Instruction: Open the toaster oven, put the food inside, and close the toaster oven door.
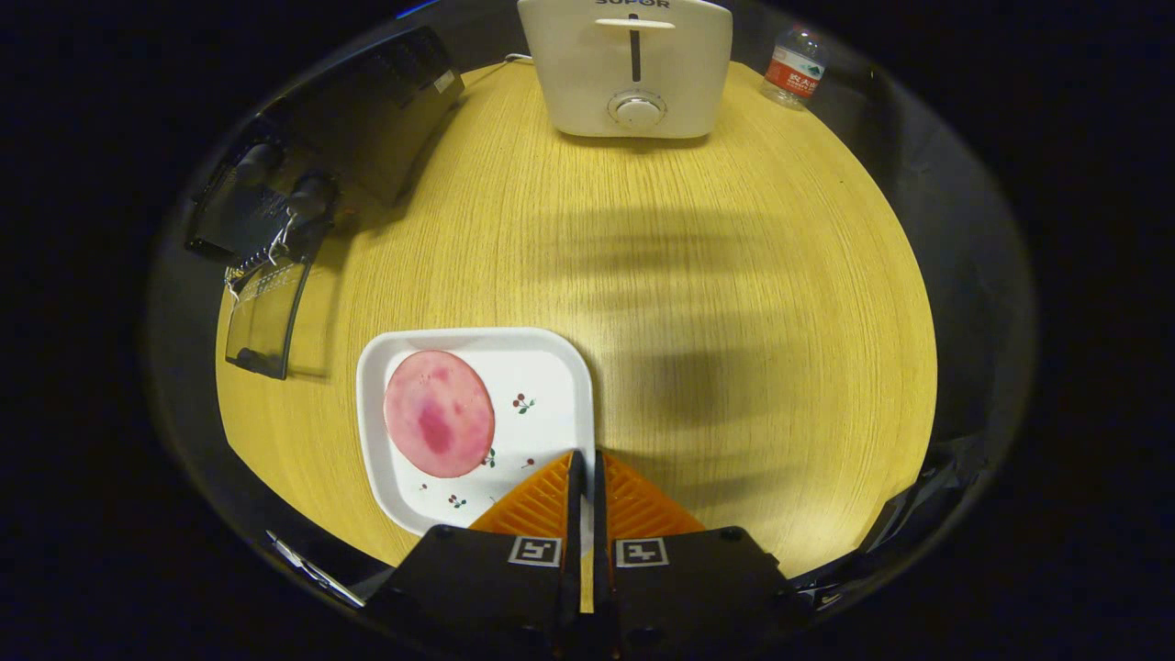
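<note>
One toaster beyond closed hand-held gripper, bottle beside.

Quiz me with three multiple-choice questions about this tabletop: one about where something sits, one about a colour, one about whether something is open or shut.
1. Where is the pink food slice?
A. on the white plate
B. inside the toaster oven
C. beside the water bottle

2. What colour is the table?
A. grey
B. yellow wood
C. blue

3. How is the toaster oven door?
A. shut
B. missing
C. folded down open

Answers: 1 A, the slice lies on the plate just ahead of the shut, empty gripper; 2 B, wood grain shows; 3 C, the glass door lies flat on the table.
</note>
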A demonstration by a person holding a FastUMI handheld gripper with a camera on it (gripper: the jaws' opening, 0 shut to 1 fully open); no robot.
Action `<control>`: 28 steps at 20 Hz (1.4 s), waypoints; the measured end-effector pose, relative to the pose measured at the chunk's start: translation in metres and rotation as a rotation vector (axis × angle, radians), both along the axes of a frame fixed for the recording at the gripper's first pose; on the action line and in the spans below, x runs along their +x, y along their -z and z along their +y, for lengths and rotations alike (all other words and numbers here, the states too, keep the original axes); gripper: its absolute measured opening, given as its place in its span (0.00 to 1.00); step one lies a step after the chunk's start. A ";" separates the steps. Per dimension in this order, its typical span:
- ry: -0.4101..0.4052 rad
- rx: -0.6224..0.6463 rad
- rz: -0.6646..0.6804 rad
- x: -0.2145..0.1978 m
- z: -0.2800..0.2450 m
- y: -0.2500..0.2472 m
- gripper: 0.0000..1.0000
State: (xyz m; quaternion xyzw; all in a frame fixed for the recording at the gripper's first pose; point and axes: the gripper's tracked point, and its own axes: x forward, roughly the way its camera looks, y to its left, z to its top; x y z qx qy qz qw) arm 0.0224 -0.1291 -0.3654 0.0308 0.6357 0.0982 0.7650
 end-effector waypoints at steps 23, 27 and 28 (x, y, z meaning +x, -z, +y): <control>0.303 0.282 0.050 -0.017 0.020 -0.004 0.02; 0.385 0.340 0.041 -0.025 0.025 -0.017 0.02; 0.407 0.348 0.031 -0.024 0.026 -0.019 0.01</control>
